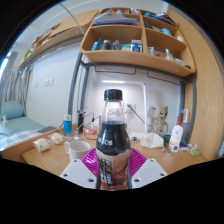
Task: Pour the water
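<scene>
- The gripper (113,172) has its two fingers clamped on a dark bottle (113,140), one pink pad (92,162) pressing each side of its lower half.
- The bottle stands upright between the fingers (its liquid looks nearly black), with a black cap on top and a pale label band across the middle.
- Just left of the bottle, near it but apart, a white cup (76,149) sits on the wooden table (45,162), its mouth open upward.
- Beyond the cup, at the table's far side, stands a small blue bottle (68,124); other small items crowd beside it, too small to tell.
- To the right of the held bottle lies a crumpled white thing (151,141), perhaps tissue or a bag.
- Farther right, a white bottle with a red top (177,132) stands upright near the table's edge.
- Above the table a wooden shelf (135,60) carries boxes and containers on two levels (contents too small to name).
- The held bottle fills the middle of the view and hides the part of the table straight behind it.
</scene>
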The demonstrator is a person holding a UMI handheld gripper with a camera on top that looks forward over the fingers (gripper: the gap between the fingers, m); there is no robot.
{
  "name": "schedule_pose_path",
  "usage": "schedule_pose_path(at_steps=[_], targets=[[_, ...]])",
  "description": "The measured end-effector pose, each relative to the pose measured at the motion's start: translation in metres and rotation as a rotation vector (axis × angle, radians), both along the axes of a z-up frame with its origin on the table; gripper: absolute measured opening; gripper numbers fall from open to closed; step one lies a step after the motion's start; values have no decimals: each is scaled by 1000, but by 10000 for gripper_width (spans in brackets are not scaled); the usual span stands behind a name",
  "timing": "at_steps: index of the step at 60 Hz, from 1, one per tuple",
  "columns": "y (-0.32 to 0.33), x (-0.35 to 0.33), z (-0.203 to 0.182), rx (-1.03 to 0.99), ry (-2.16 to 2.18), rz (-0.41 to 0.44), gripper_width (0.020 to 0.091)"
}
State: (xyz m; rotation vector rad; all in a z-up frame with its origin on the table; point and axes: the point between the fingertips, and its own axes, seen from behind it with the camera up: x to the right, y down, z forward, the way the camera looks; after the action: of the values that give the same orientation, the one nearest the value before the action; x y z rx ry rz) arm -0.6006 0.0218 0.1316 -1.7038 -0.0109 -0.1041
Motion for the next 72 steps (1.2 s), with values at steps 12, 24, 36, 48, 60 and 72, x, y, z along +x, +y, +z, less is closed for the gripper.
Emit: schedule_pose_path(at_steps=[12,24,36,48,60,72], targets=[[42,28,5,-88,-621,46,350],[86,38,15,-99,-1267,85,349],[114,31,17,-123,-1658,147,364],[127,15,23,-82,-1958,162,364],[129,6,18,-69,-2042,179,365],[120,15,22,-63,-1820,168,365]])
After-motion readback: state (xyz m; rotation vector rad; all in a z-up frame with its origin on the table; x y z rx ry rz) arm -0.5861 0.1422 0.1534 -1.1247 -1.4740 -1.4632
